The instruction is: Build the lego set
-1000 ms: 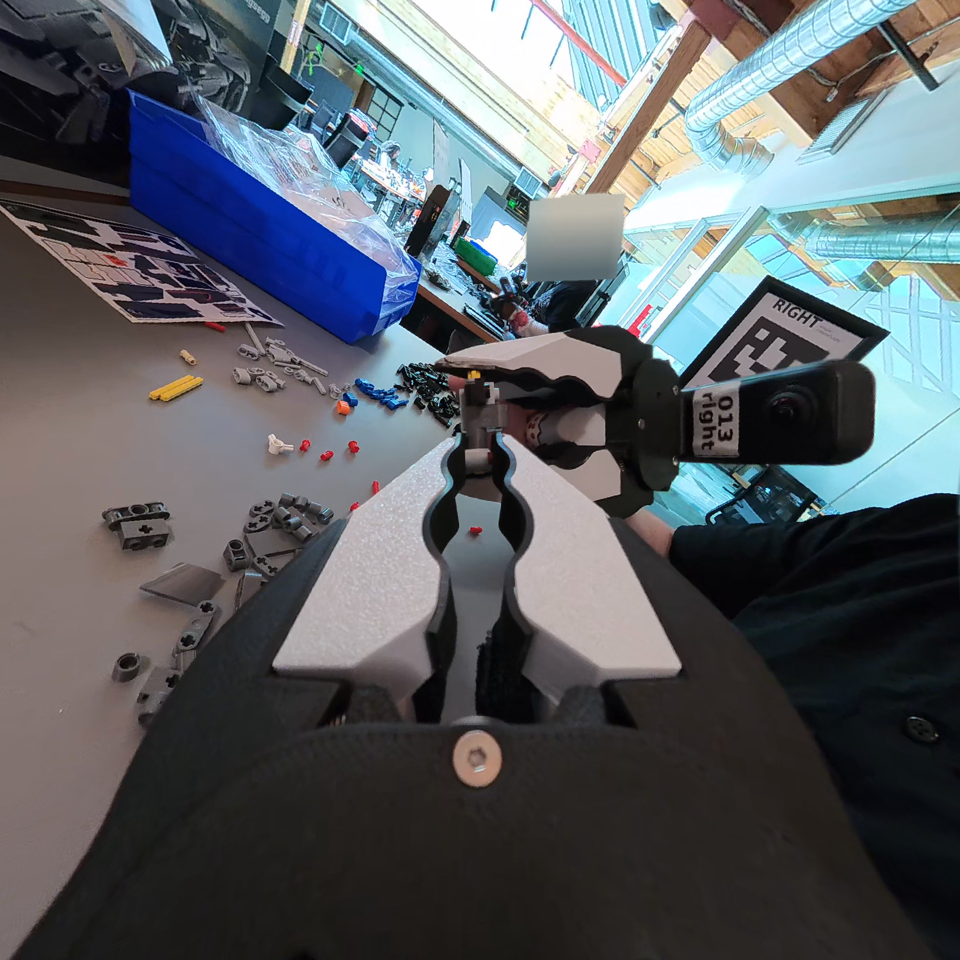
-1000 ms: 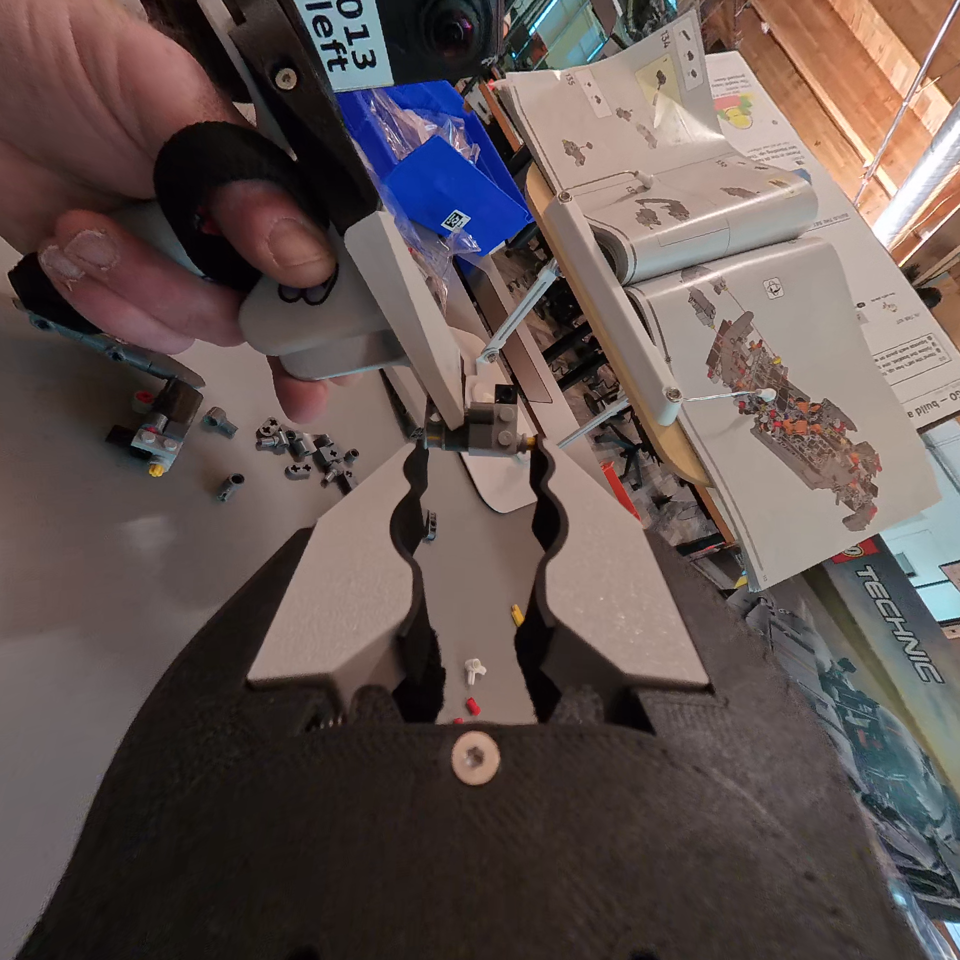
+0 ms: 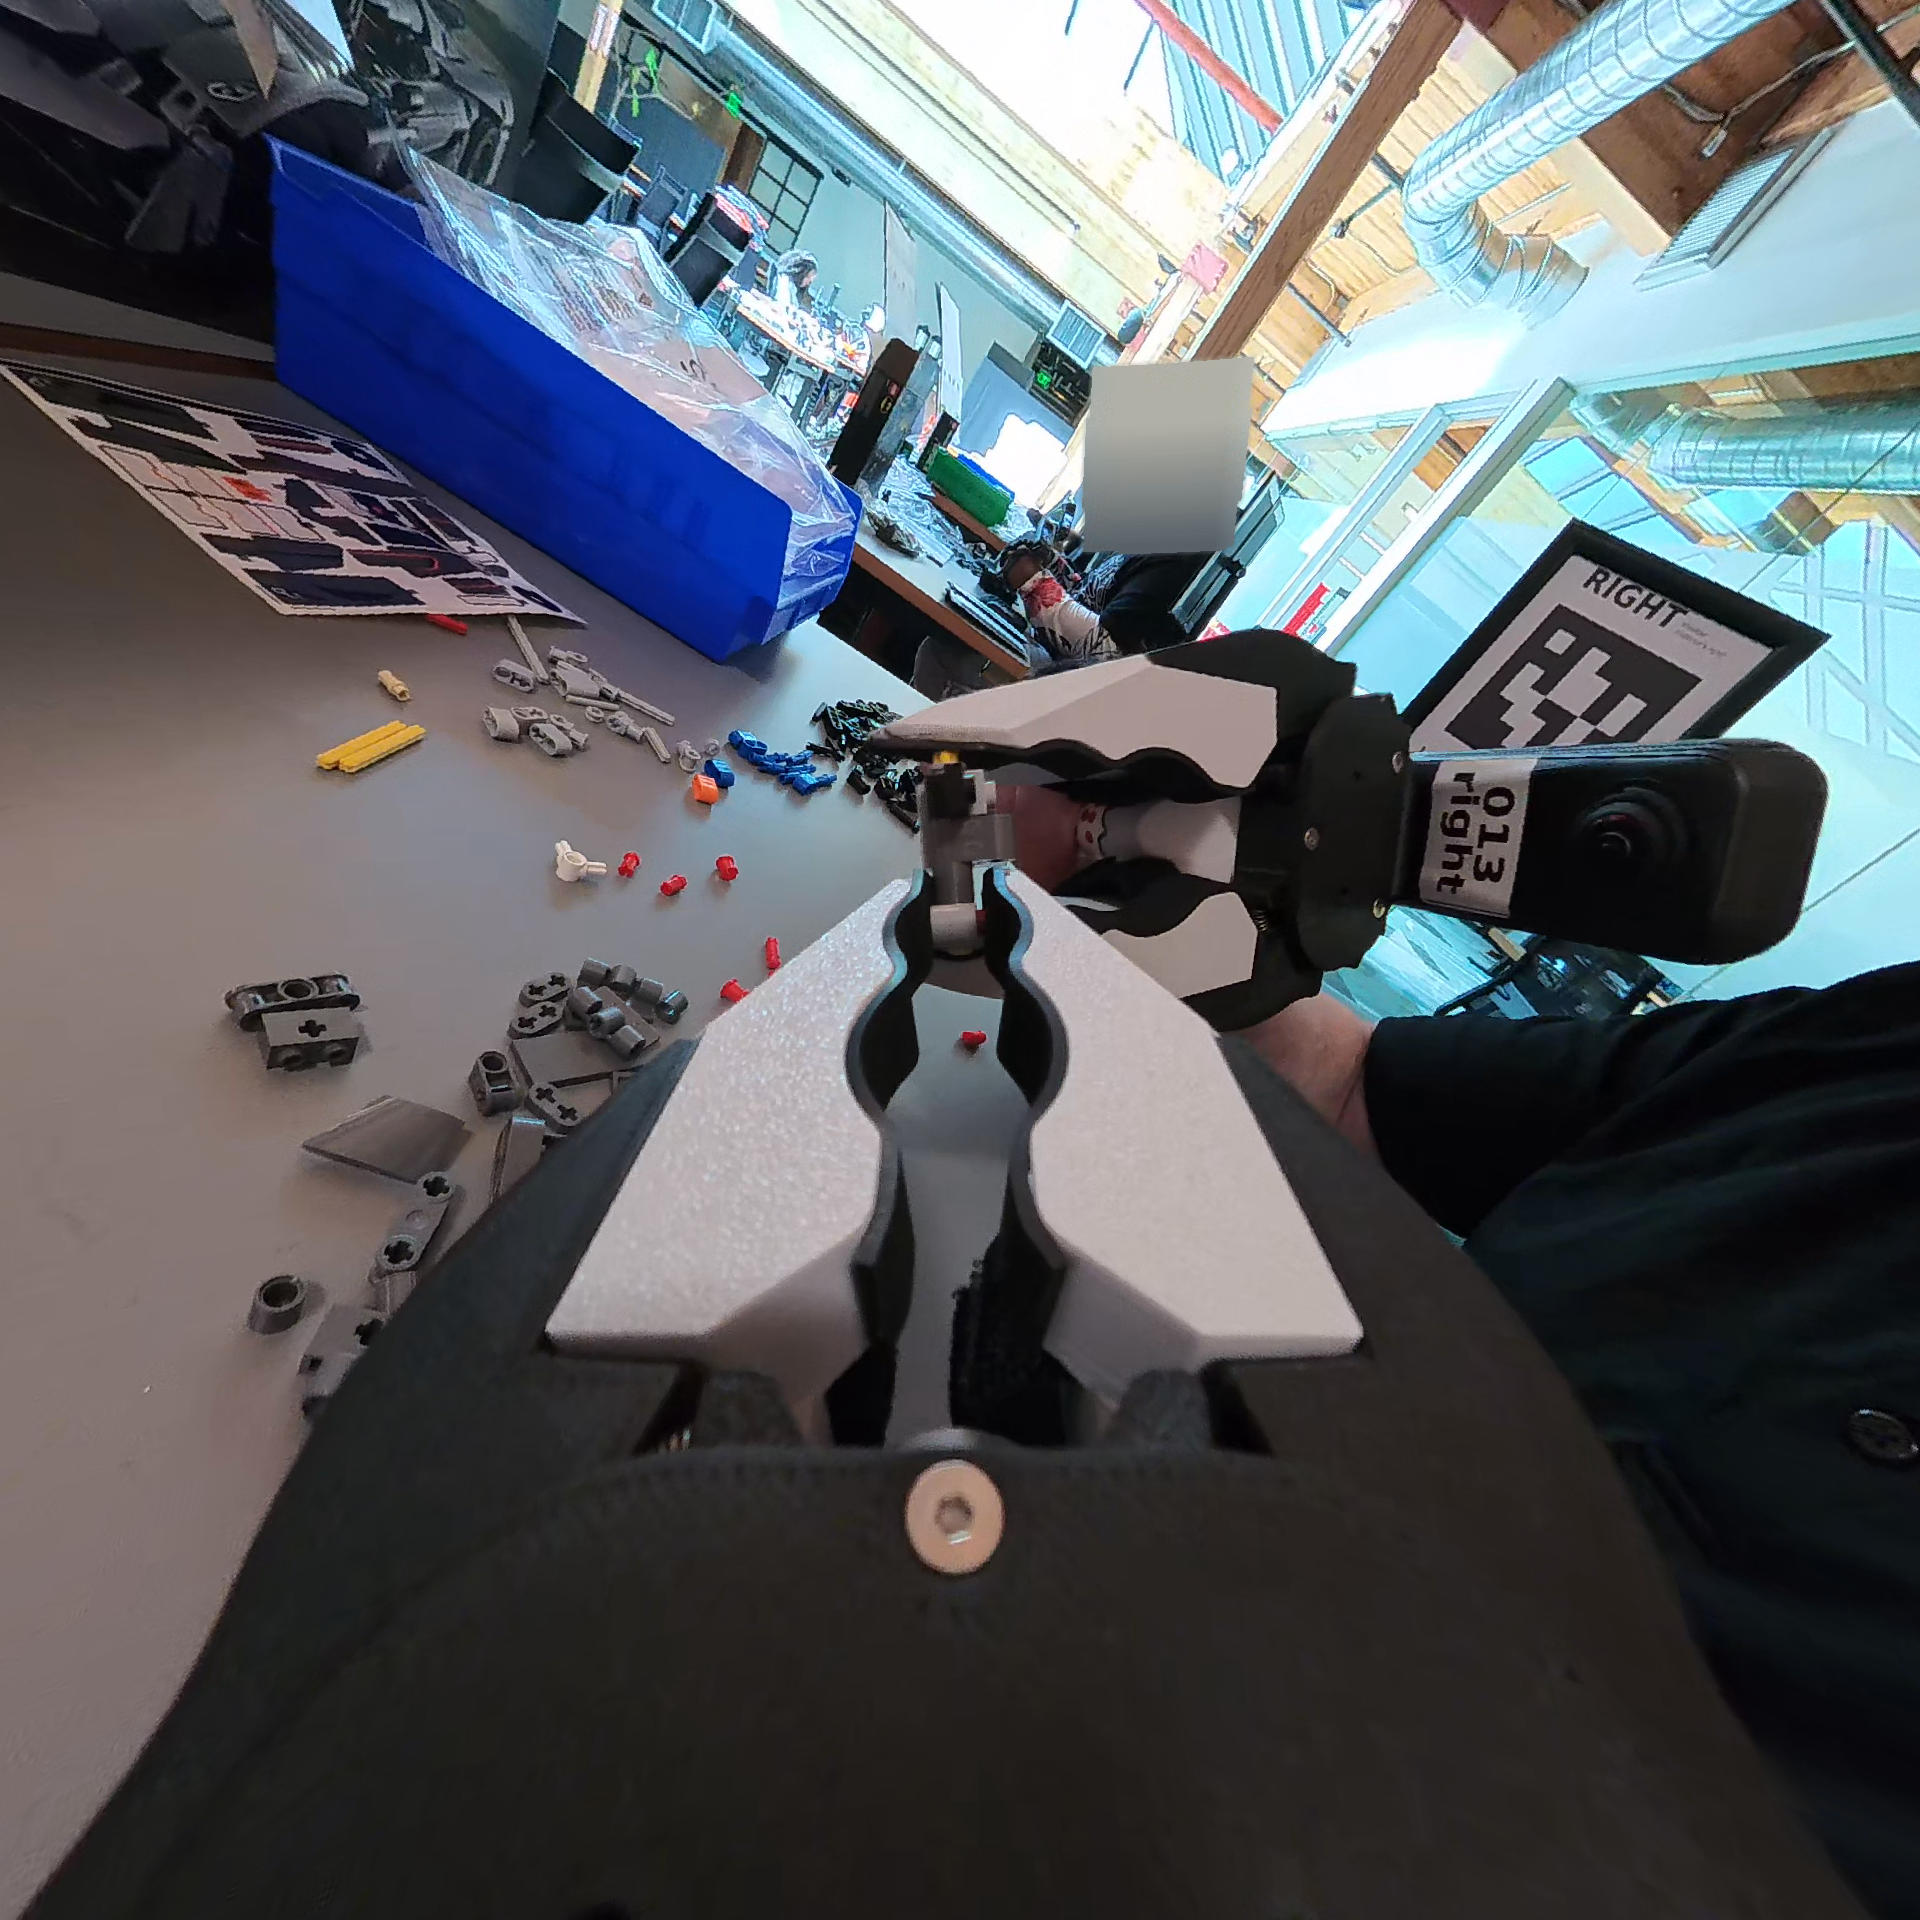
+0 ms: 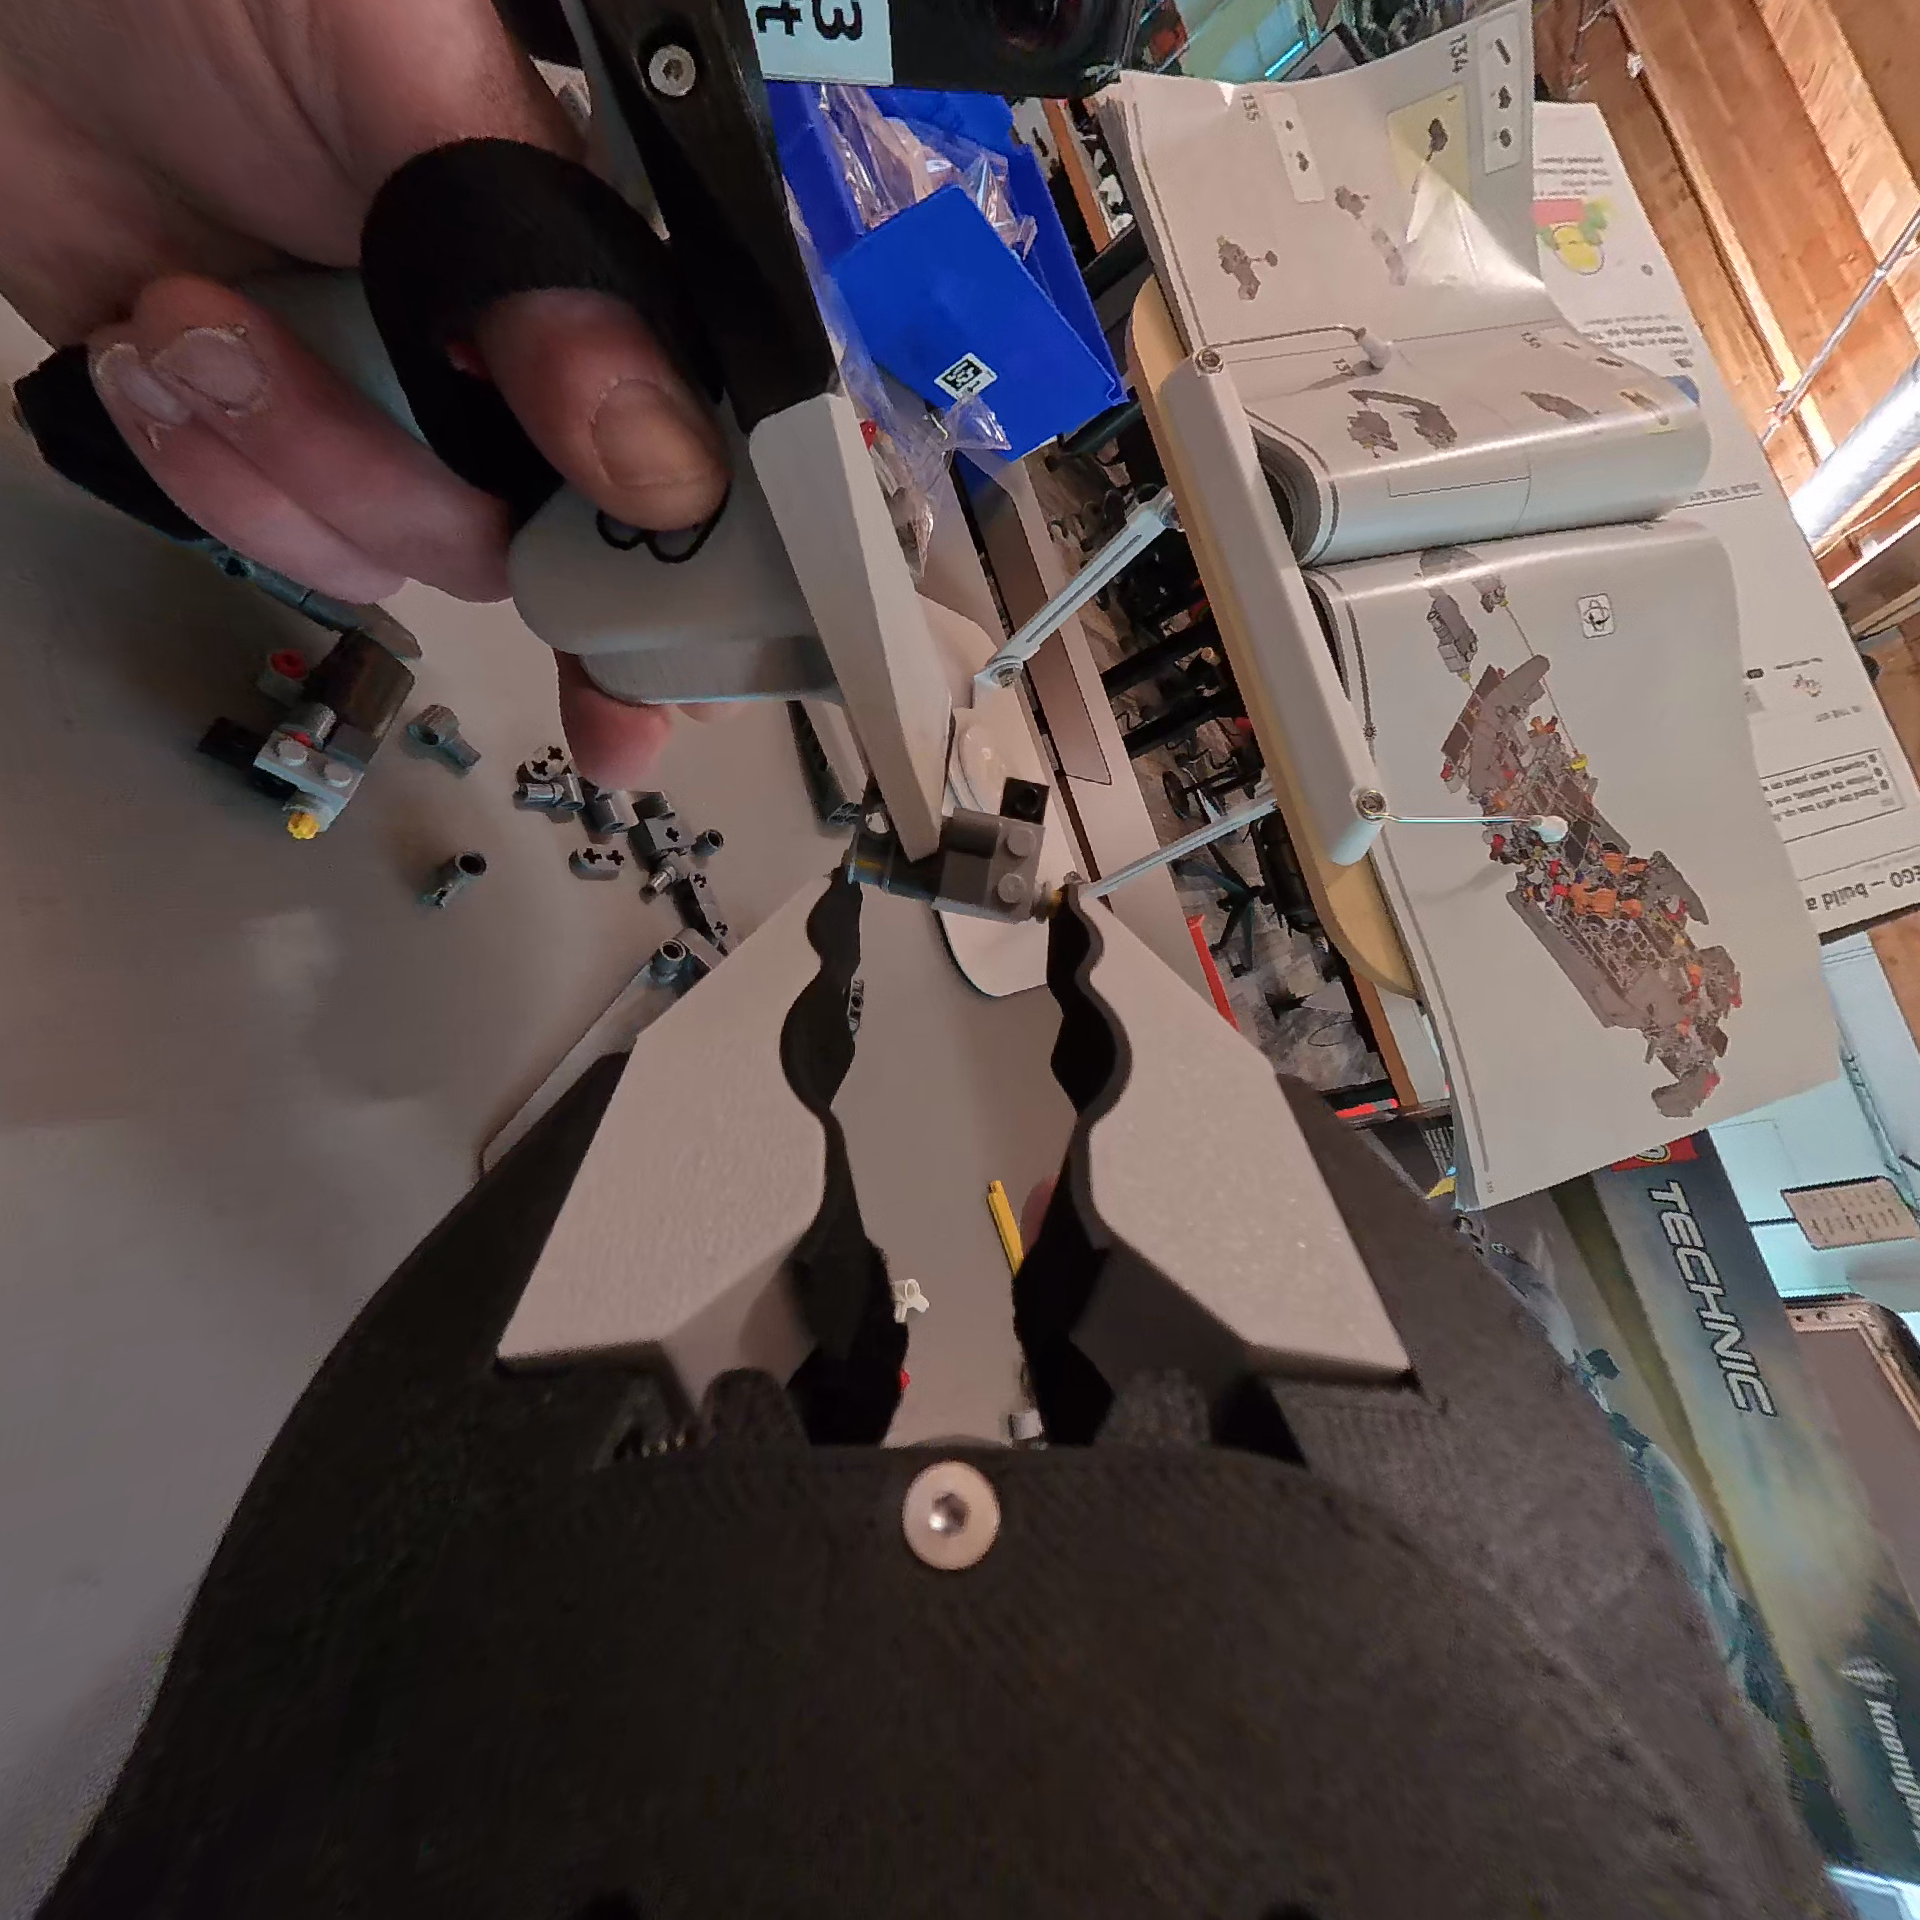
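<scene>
Grey plastic brick assembly (image 3: 961, 831), a small cluster of studded blocks with a dark pin through it and a yellow tip at one end, is hanging in the air above the grey table (image 3: 156, 987), caught between both of my tools. My left gripper (image 3: 961, 920) is pinching the pale rounded stub at the assembly's near end, its fingers (image 3: 902, 930) almost closed and pressing on either side. My right gripper (image 4: 951, 899) is spanning the assembly lengthwise, one fingertip sitting against the dark pin end and the other against the yellow tip, so I am holding it end to end.

Judging by its size, the piece is feeling light and stiff, but its hard, smooth plastic is likely to slip or twist under a loose pinch, and the press-fit joints may be pulling apart if I am tugging along the pin. Flat brick sides seem the safest places to be taking hold; the rounded stub and narrow pin ends are offering little surface.

Below, loose dark grey connectors (image 3: 592, 1013), red pegs (image 3: 673, 885), yellow axles (image 3: 369, 745) and blue pieces (image 3: 774, 764) are lying scattered, with a blue plastic bin (image 3: 499, 457) behind them. Beside my right gripper, an open instruction booklet (image 4: 1558, 831) is standing on a holder.
</scene>
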### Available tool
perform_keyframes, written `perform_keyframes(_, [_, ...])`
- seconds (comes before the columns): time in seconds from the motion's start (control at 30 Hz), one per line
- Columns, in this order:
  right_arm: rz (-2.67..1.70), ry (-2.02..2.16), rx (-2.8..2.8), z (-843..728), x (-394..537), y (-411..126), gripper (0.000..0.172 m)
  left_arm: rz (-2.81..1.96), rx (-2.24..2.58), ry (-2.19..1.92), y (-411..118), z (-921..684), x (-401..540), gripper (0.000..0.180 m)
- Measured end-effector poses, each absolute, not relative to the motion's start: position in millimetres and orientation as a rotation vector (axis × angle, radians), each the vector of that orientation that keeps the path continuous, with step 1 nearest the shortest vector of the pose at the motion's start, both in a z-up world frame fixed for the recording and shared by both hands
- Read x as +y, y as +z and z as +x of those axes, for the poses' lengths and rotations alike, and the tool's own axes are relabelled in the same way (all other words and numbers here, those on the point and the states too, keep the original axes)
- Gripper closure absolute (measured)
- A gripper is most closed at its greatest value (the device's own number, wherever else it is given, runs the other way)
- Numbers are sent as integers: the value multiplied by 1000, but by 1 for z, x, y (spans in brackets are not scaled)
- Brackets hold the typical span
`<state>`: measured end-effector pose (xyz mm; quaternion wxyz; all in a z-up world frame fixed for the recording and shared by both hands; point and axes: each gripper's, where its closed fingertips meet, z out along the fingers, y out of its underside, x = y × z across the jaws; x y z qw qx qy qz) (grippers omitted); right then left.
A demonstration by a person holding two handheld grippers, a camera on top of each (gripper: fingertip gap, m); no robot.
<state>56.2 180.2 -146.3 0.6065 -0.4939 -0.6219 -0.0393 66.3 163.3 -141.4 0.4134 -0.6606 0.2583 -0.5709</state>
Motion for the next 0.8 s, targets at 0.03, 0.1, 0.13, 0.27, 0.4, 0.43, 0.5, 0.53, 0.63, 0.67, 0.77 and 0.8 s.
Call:
perform_keyframes(0.03, [-1139, -100, -1442, 56, 180, -147, 138, -1664, 648, -1432, -142, 67, 164, 173])
perform_keyframes(0.1, [-1134, -111, -1454, 57, 180, -148, 138, -1667, 656, -1433, -144, 67, 163, 173])
perform_keyframes(0.13, [-1134, -111, -1459, 57, 180, -148, 139, -1667, 655, -1434, -144, 67, 163, 173])
perform_keyframes(0.27, [-1133, -136, -1474, 60, 182, -151, 155, -1677, 666, -1436, -146, 66, 163, 174])
perform_keyframes(0.4, [-1162, -100, -1467, 60, 187, -151, 154, -1682, 662, -1379, -147, 66, 166, 173])
perform_keyframes(0.43, [-1159, -91, -1450, 60, 188, -148, 153, -1668, 651, -1397, -144, 66, 167, 173])
perform_keyframes(0.5, [-1157, -97, -1425, 58, 191, -145, 147, -1651, 636, -1403, -141, 64, 171, 173])
perform_keyframes(0.53, [-1162, -95, -1417, 57, 192, -146, 145, -1654, 627, -1405, -142, 63, 173, 173])
perform_keyframes(0.63, [-1190, -15, -1414, 58, 188, -147, 131, -1653, 634, -1407, -141, 61, 175, 173])
perform_keyframes(0.67, [-1199, -6, -1407, 61, 188, -146, 131, -1654, 651, -1401, -140, 62, 173, 173])
perform_keyframes(0.77, [-1239, 50, -1397, 66, 184, -144, 133, -1676, 696, -1386, -140, 59, 170, 173])
perform_keyframes(0.8, [-1233, 70, -1397, 68, 180, -142, 133, -1692, 711, -1401, -140, 58, 168, 173])
